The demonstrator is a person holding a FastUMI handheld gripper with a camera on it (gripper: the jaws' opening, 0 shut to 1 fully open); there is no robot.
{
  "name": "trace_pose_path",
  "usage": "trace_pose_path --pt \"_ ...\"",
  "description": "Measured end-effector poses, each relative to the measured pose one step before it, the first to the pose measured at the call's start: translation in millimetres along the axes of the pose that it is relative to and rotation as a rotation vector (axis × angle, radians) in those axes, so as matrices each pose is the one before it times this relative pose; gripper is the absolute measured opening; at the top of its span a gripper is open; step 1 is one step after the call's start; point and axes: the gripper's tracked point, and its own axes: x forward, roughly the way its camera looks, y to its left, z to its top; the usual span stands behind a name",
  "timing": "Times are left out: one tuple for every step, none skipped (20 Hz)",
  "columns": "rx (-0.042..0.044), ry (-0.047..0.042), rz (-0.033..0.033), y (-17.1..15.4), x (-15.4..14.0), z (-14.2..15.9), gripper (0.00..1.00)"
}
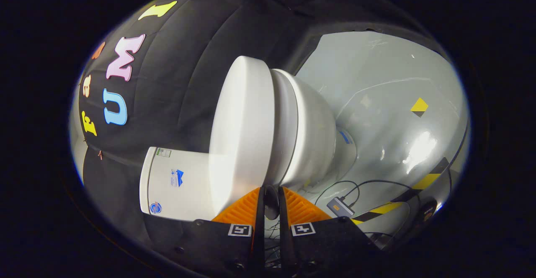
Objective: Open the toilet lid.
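While the gripper [271, 194] sits nearly closed on nothing, the toilet lid [243, 131] is just ahead, still down — approach stage; next it needs a fingertip under the lid's edge.

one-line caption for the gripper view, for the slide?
Gripper, fingers nearly together with nothing between, tips at the front edge of the closed toilet lid; view rolled sideways, tank beyond.

Gripper [271, 194] rolled sideways, orange fingers [245, 209] nearly closed, narrow gap.
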Motion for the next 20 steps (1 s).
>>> trace_pose_path --pt "-0.01112 0.00265 -0.02413 1.04 -0.08 -0.57 0.17" --pt "-0.02399 0.00703 -0.02879 0.2 -1.37 -2.37 0.15" --pt "-0.01495 -0.00451 -0.02287 2.3 -1.03 0.7 0.16" --pt "-0.00355 -0.00819 -0.01567 3.64 -1.95 2.32 0.16" --pt "-0.00121 -0.00837 -0.00863 5.22 -2.84 2.86 0.16" --pt "-0.00414 -0.00927 -0.00539 4.92 -3.09 2.3 0.16" --pt "-0.00871 -0.01079 -0.00536 4.66 -3.59 1.23 0.16" --pt "-0.00727 -0.0134 -0.00439 5.57 -5.13 0.75 0.16" --pt "-0.01018 -0.01125 -0.00308 6.51 -3.91 1.66 0.16" --pt "-0.01576 -0.01456 -0.00238 7.32 -4.75 2.69 0.16" --pt "-0.02372 -0.01102 -0.00192 8.35 -4.28 1.56 0.16" --pt "-0.02794 -0.01294 -0.00364 7.4 -5.62 0.05 0.16" --pt "-0.03143 -0.01152 -0.00355 7.91 -4.62 2.16 0.16" --pt "-0.02679 -0.01194 -0.0035 7.86 -5.08 1.51 0.16" --pt "-0.02097 -0.01259 -0.00301 8.78 -4.17 2.45 0.15" --pt "-0.02002 -0.01421 -0.00126 10.02 -6.0 1.93 0.16" --pt "-0.02442 -0.01472 -0.00258 9.55 -4.86 1.19 0.16" --pt "-0.03254 -0.01706 -0.00783 10.19 -4.51 2.97 0.16" --pt "-0.03301 -0.01566 -0.01181 8.43 -3.66 0.83 0.16" --pt "-0.03036 -0.01268 -0.01647 7.02 -3.0 1.29 0.15"
